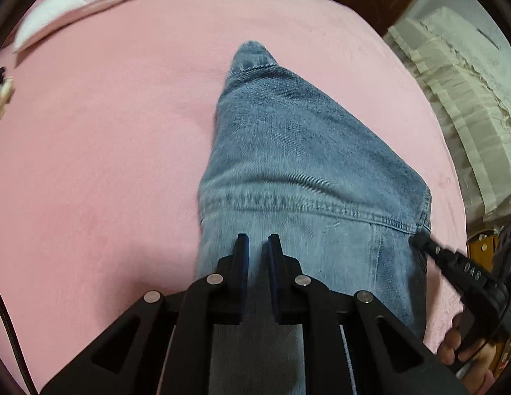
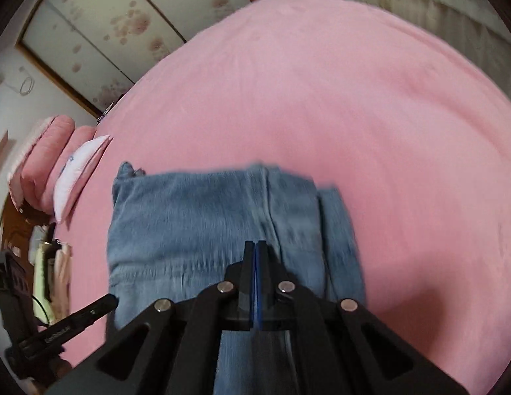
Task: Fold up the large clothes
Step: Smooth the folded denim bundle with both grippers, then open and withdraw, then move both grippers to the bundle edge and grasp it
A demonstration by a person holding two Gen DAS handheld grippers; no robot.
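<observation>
blue jeans [image 1: 288, 151] folded on pink bedsheet [image 1: 107, 164]; left gripper [image 1: 258, 242] jaws pinching denim fold, right gripper [image 2: 256, 247] jaws closed, whether cloth caught unclear; gripper lettering too blurred to read

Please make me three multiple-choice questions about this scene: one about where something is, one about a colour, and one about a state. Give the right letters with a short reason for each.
1. In the right wrist view, where is the white pillow relative to the jeans?
A. Left of them
B. On top of them
C. Right of them

2. What colour is the bed cover?
A. Green
B. Pink
C. White

3. How do the right tongs stand?
A. Wide open
B. Closed around the pillow
C. Closed, pads together

Answers:
1 A, the pillow lies at the bed's left edge, apart from the denim.
2 B, pink cloth surrounds the jeans on all sides.
3 C, the blue pads meet with no gap, over the jeans.
</observation>
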